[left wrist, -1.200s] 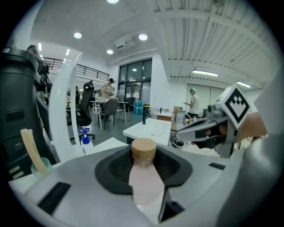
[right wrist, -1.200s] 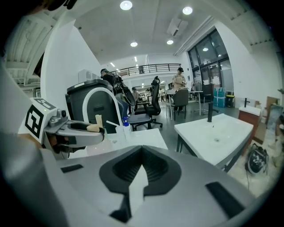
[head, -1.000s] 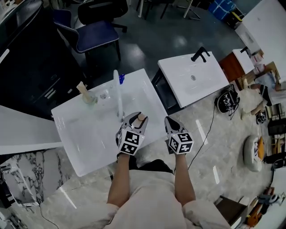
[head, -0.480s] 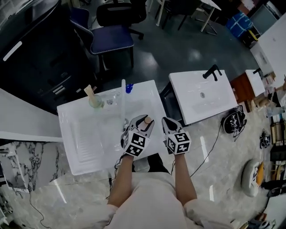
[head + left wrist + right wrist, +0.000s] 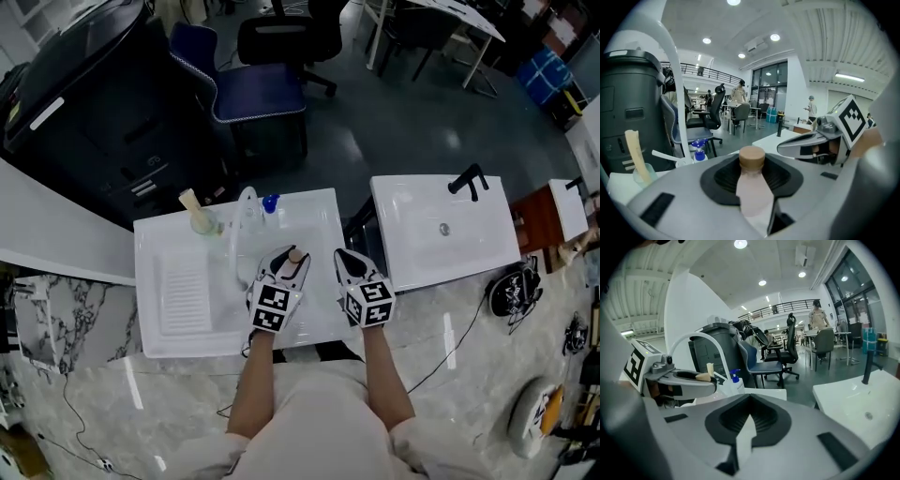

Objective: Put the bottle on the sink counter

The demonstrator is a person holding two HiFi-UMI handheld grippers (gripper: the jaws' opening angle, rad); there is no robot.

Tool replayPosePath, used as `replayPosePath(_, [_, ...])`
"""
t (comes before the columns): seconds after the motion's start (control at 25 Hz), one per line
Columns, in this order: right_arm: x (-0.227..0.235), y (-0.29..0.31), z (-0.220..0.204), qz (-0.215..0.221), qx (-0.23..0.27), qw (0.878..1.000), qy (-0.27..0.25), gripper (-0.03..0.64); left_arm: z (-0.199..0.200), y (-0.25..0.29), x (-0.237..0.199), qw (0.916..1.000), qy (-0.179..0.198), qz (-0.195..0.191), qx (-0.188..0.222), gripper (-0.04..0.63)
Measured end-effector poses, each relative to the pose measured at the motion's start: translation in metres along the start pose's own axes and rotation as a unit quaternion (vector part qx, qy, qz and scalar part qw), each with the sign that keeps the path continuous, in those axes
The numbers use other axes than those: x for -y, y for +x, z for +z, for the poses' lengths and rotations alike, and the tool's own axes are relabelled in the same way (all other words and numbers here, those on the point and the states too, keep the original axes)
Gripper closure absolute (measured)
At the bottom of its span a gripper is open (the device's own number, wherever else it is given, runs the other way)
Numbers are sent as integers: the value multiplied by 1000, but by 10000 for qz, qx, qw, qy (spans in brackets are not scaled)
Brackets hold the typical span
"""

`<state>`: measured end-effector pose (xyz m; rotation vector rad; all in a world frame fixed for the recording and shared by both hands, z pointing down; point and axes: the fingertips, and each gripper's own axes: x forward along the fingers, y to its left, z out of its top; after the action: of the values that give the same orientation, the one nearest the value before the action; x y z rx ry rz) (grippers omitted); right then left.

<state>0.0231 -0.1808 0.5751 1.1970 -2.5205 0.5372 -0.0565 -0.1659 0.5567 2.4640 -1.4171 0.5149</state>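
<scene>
A small pale pink bottle (image 5: 752, 185) with a tan cap stands upright between the jaws of my left gripper (image 5: 286, 262), which is shut on it. In the head view the bottle's cap (image 5: 296, 254) shows above the right part of the white sink counter (image 5: 178, 291), near its front edge. My right gripper (image 5: 347, 261) hovers just right of the left one, over the counter's right end, jaws shut with nothing between them. In the right gripper view the left gripper (image 5: 682, 380) shows at the left with the bottle's cap in it.
On the counter's back edge stand a curved white tap (image 5: 239, 211), a blue-topped pump bottle (image 5: 270, 202) and a cup with a wooden stick (image 5: 199, 217). A second white sink (image 5: 441, 230) with a black tap stands to the right. A blue chair (image 5: 262, 89) is behind.
Both grippers have swung together across the counter's front, the bottle still in the left one. The sink counter now sits squarer in the head view, and the grippers lie nearer its right front corner.
</scene>
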Motion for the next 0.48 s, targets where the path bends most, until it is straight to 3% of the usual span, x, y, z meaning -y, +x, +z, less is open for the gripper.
replayPosePath(0.2, [1, 7, 4, 270, -24, 9996, -31, 614, 3, 12, -16, 9994, -9, 335, 52, 460])
replayPosePath(0.48, [-5, 1, -10, 472, -204, 9984, -220, 612, 11, 35, -31, 9988, 133, 433, 176, 460])
